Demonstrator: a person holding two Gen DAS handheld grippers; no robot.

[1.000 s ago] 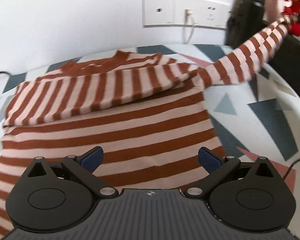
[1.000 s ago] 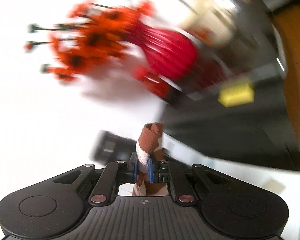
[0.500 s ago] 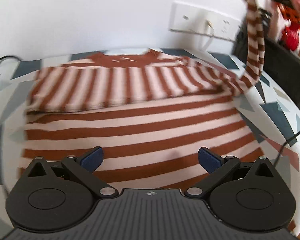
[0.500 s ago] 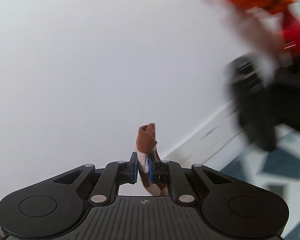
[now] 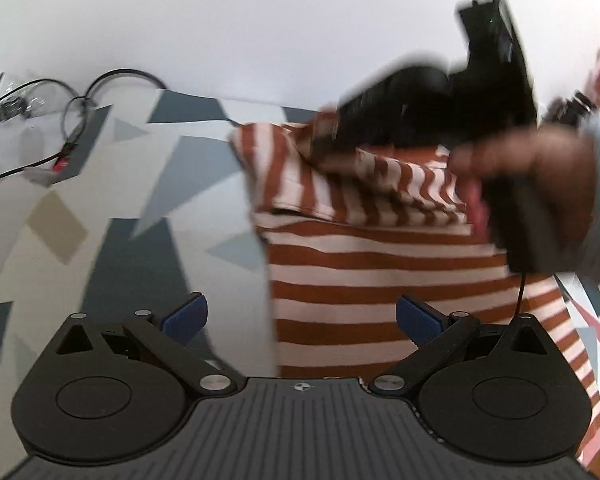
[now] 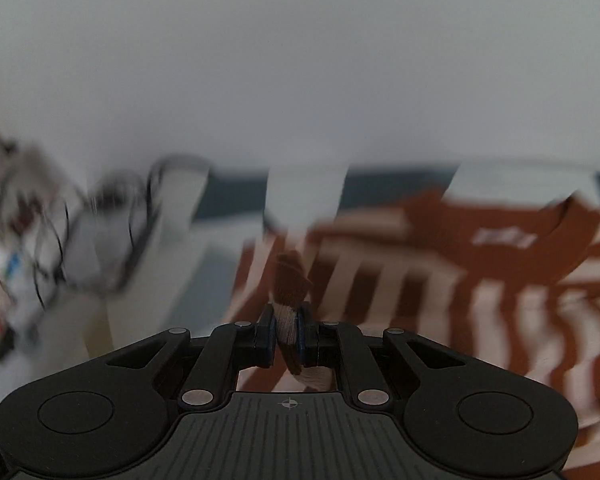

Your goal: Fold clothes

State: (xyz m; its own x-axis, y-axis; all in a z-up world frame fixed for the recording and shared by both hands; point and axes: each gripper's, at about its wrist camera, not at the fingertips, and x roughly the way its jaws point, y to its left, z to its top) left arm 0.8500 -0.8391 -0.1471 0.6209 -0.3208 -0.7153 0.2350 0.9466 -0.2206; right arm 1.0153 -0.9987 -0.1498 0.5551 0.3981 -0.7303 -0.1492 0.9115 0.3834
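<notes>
Swung across from the wall side, the right claw (image 6: 287, 336) now hangs over the striped shirt (image 5: 380, 280), clenched on its sleeve end (image 6: 290, 284). Left claw (image 5: 300, 318) hovers wide open, released, over the shirt's left edge on the patterned table (image 5: 140, 208).

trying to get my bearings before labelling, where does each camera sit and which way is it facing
Left wrist: on the left hand-held gripper, jaws open and empty, angled down at the striped shirt on the patterned tablecloth; the person's right hand shows.
Right wrist: on the right hand-held gripper, shut on the sleeve end, angled down toward the shirt's collar and wall.
Shared: shirt, tablecloth, wall, cables.
</notes>
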